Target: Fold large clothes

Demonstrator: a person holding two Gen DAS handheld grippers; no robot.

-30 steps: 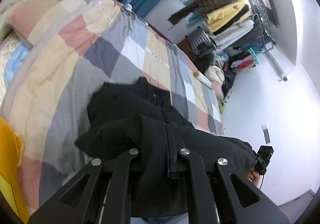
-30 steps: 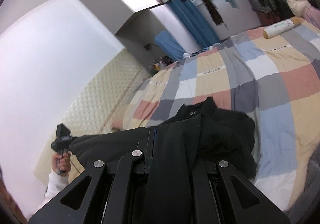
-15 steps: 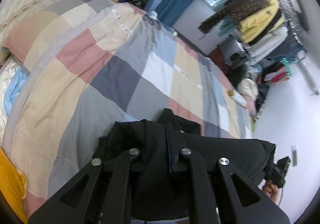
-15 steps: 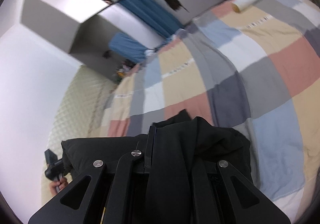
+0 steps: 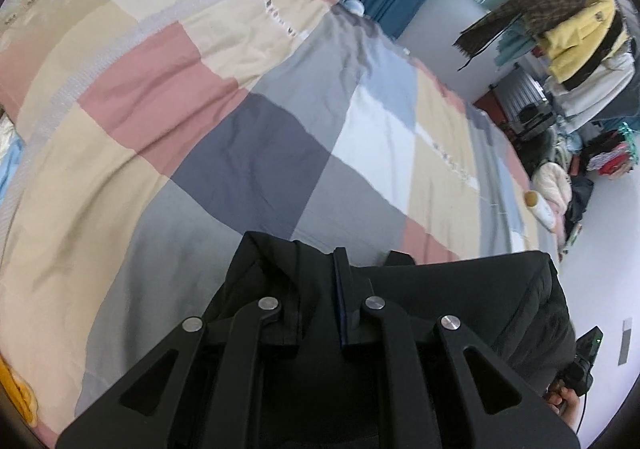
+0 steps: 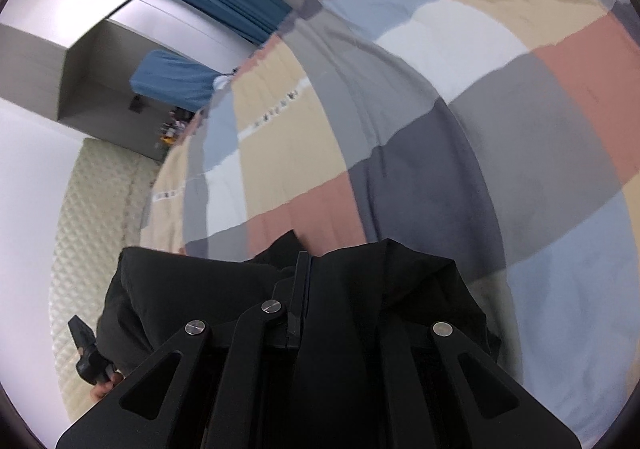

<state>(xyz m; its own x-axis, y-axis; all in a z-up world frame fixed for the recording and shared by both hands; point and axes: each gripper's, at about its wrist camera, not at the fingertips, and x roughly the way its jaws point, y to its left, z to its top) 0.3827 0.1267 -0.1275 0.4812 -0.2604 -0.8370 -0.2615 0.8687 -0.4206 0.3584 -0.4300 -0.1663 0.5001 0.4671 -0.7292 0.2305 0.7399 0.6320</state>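
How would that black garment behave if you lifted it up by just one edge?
Probably floppy: the black garment drapes and creases over the fingers of the left gripper, and bunches around the right gripper as well. It looks fairly thick, so likely weighty for cloth. It should slump rather than slide on the checked bedspread.

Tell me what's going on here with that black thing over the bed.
A person is folding a black garment with a hand-held claw in each hand. The left claw and the right claw are each shut on its fabric, holding it stretched between them above the patchwork quilt.
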